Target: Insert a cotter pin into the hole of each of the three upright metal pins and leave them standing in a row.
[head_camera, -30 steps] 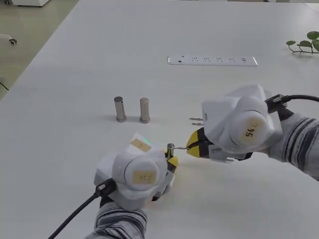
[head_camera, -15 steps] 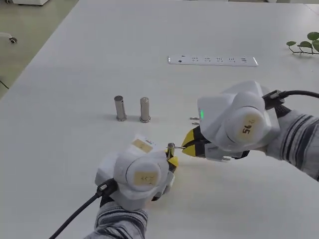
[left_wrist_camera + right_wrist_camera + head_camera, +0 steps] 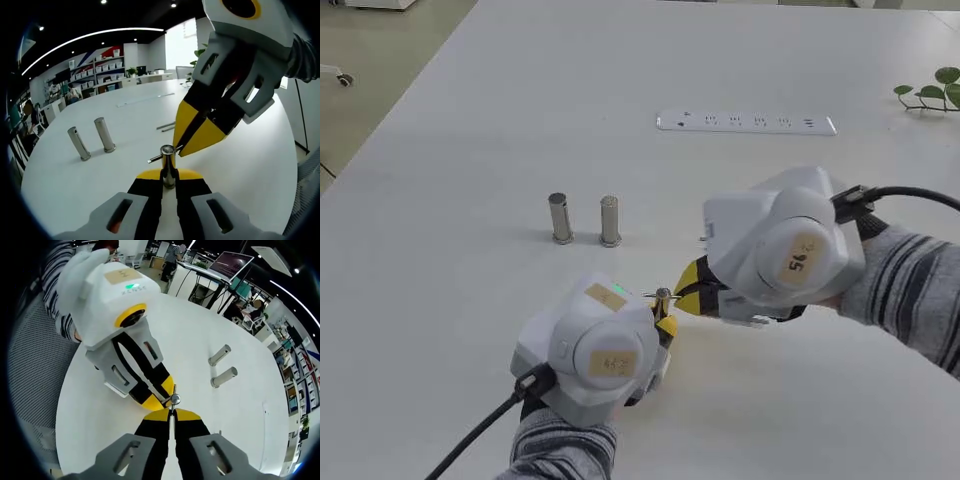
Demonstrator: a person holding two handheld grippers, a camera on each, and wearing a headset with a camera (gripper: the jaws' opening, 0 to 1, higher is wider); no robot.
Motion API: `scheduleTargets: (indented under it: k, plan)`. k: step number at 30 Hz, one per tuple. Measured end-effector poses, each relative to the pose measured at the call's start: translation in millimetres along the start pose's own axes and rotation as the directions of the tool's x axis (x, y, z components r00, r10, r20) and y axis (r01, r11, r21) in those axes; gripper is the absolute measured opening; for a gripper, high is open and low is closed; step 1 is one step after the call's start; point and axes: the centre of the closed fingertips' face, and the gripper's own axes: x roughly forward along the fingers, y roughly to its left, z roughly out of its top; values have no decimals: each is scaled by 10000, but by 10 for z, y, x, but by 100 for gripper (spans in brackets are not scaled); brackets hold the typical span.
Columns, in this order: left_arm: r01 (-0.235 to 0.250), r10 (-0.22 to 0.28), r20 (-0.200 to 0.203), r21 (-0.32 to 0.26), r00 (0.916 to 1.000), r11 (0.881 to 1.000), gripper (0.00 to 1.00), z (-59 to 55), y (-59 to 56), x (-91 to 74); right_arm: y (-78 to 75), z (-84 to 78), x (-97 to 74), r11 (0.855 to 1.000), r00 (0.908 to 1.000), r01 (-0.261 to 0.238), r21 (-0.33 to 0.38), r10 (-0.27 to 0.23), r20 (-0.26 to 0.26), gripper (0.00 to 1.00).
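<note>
I am clamping my left gripper (image 3: 169, 182) around one upright metal pin (image 3: 168, 165) on the white table (image 3: 470, 150). My right gripper (image 3: 172, 415) is pinching a cotter pin (image 3: 156, 159) crosswise at that pin's top, its tip poking out beyond. A second metal pin (image 3: 560, 218) and a third metal pin (image 3: 610, 221) are standing side by side farther back.

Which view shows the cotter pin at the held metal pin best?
Left gripper view: the cotter pin sticks out sideways through the metal pin close up, the right tongs pinching it. Head view shows a tiny sliver; right gripper view sees it nearly end-on.
</note>
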Motion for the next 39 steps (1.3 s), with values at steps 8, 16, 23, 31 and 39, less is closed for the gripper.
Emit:
scheduleTargets:
  k: [8,16,23,31,39]
  plan:
    - [1,-1,28,-38,10000,10000,5,1,-2,2,-3,29,15,9998,9999,14,215,-17,121,0]
    - [-4,4,48,-37,10000,10000,5,3,-6,1,-3,44,-3,9993,9997,74,364,-82,213,0]
    - [-24,24,60,-68,10000,10000,5,4,-5,2,-5,28,-73,9990,9996,177,422,-185,195,0]
    - [-24,24,33,-24,10000,10000,5,3,-10,9,3,40,-62,9987,9996,176,479,-187,228,0]
    - [-17,17,33,10,10000,10000,5,3,-8,10,-3,37,-60,9974,9995,184,703,-202,253,0]
